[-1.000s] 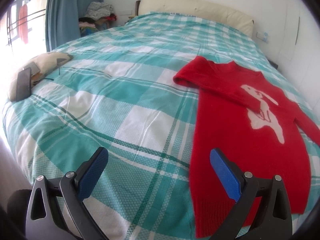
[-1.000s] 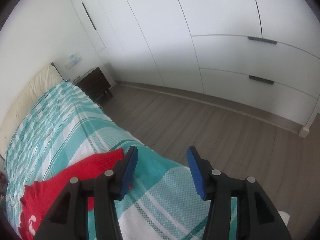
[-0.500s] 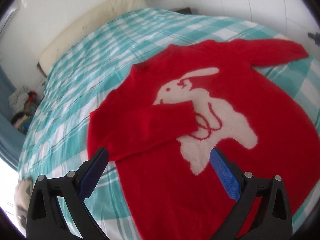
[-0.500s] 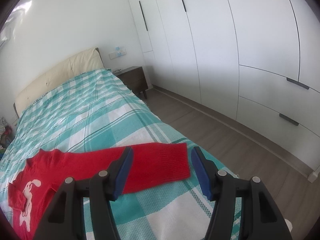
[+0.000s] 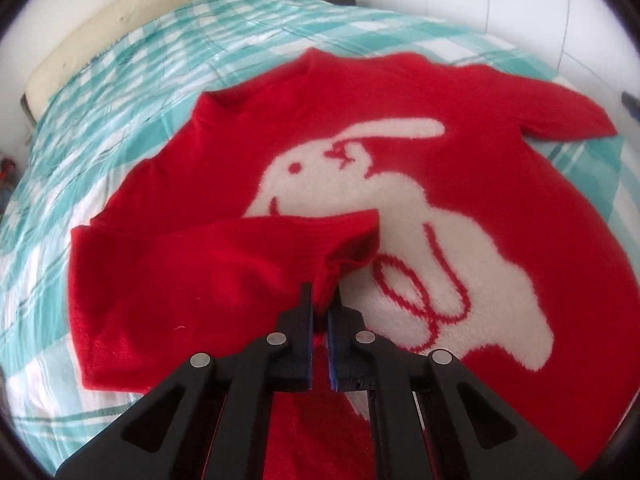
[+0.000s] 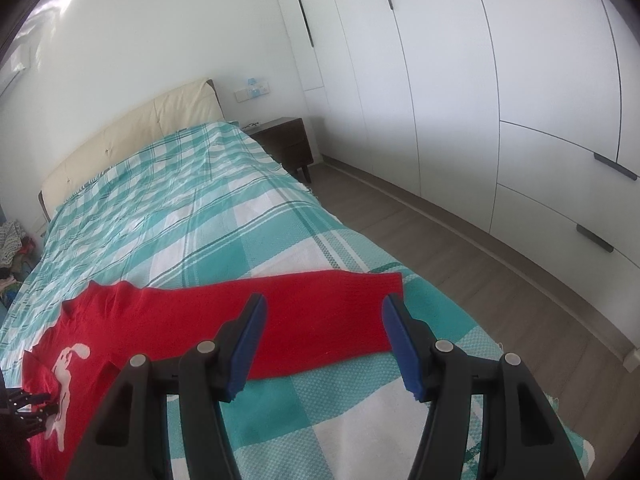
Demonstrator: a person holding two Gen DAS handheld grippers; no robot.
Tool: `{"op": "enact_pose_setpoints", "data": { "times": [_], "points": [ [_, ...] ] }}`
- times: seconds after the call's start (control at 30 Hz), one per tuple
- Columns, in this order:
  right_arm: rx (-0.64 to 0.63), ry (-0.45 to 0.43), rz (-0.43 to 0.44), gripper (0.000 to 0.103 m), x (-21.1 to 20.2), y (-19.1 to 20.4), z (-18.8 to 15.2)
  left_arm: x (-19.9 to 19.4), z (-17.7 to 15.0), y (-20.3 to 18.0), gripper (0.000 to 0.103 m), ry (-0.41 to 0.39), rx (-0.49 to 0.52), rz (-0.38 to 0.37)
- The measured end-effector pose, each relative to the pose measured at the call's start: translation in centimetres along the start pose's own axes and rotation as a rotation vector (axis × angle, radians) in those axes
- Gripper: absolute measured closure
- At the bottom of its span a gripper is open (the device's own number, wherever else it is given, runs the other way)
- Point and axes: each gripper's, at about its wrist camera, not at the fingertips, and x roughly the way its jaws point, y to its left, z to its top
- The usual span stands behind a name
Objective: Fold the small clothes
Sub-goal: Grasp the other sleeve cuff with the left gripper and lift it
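A small red sweater (image 5: 520,168) with a white rabbit on its front lies flat on the checked bed cover. Its left sleeve (image 5: 192,264) is folded across the chest. My left gripper (image 5: 319,300) is shut on that sleeve's cuff, which bunches up between the jaws. In the right wrist view the sweater's other sleeve (image 6: 312,320) stretches out flat toward the bed's right edge. My right gripper (image 6: 322,330) is open and empty, hovering just above that sleeve near its cuff. The left gripper (image 6: 28,400) shows at the far left there.
The teal and white checked bed cover (image 6: 192,208) fills the bed, with a cream headboard (image 6: 132,128) behind. A dark nightstand (image 6: 284,144) stands beside it. White wardrobes (image 6: 500,80) line the right wall across a strip of wooden floor (image 6: 460,264). Clothes pile (image 6: 12,244) at far left.
My left gripper swung over the sweater, came down and shut on the folded sleeve's cuff. My right gripper turned toward the bed and moved over the outstretched sleeve, still open.
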Motion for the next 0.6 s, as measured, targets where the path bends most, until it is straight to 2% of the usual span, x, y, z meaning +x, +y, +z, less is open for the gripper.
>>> {"op": "enact_pose_setpoints", "data": {
  "times": [0.13,0.2,0.23,0.3,0.37,0.5,0.6],
  "points": [
    [-0.047,-0.010,-0.001,0.043,-0.2,1.0,-0.2,-6.0,-0.2,7.9,0.099,-0.166,-0.327,0.003],
    [-0.064,-0.013,0.002,0.043,-0.3,1.3,-0.3,-9.3,-1.7,13.5,0.100,-0.233,-0.508,0.085],
    [-0.071,-0.015,0.005,0.043,-0.3,1.4,-0.3,-10.8,-2.7,16.2,0.100,-0.252,-0.590,0.153],
    [-0.084,-0.023,0.009,0.043,-0.5,1.7,-0.3,-12.8,-5.2,21.0,0.100,-0.253,-0.734,0.295],
    [-0.098,-0.029,0.013,0.043,-0.6,2.1,-0.3,-13.6,-8.6,25.1,0.100,-0.228,-0.879,0.379],
    [-0.138,-0.022,0.011,0.043,-0.5,3.0,-0.7,-13.5,-15.2,29.1,0.100,-0.186,-1.072,0.475],
    [-0.162,-0.006,0.004,0.043,-0.2,3.5,-1.1,-12.3,-19.4,30.4,0.100,-0.154,-1.183,0.495]
  ]
}}
